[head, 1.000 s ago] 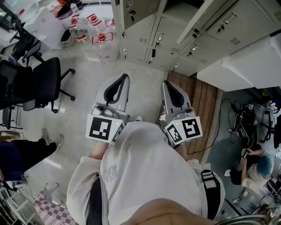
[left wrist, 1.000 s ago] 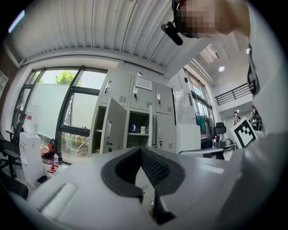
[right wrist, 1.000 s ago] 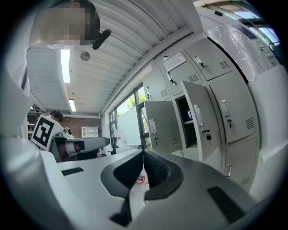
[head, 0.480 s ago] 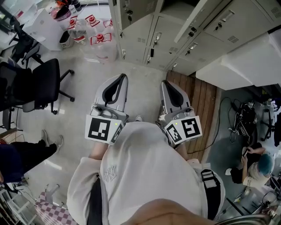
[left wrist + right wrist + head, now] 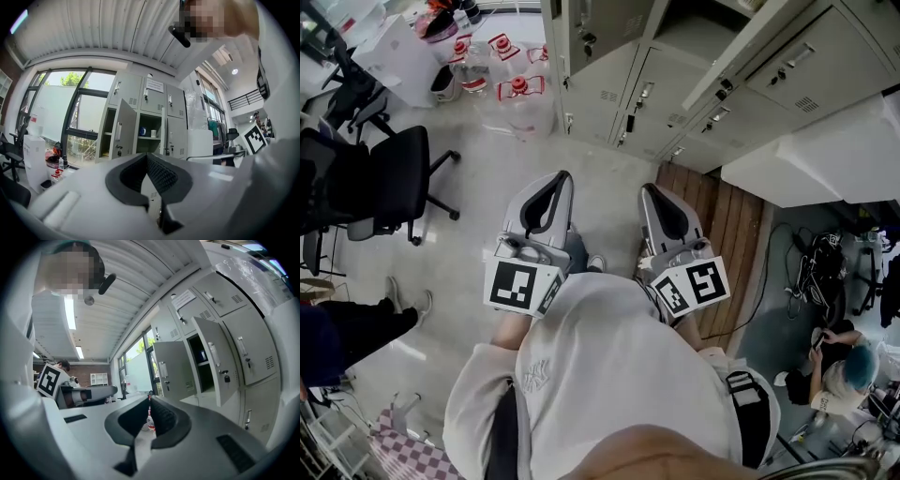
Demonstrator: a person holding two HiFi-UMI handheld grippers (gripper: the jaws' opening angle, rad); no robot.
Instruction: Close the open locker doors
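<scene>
Grey metal locker doors (image 5: 592, 28) hang open on the tall steel lockers (image 5: 614, 89) ahead of you, well apart from your left gripper (image 5: 562, 178) and right gripper (image 5: 648, 190), both clenched on nothing above the pale floor (image 5: 478, 244), a black office chair (image 5: 398, 173) at your left.

Locker doors (image 5: 598, 82) were pale grey. Left gripper (image 5: 562, 178) and right gripper (image 5: 648, 190) had grey bodies, black jaw linings and black-and-white square markers. Office chair (image 5: 394, 173) was black. Bottles (image 5: 523, 108) were clear with red caps. Floor planks (image 5: 727, 230) were brown. Checked cloth (image 5: 405, 452) was purple and white.
</scene>
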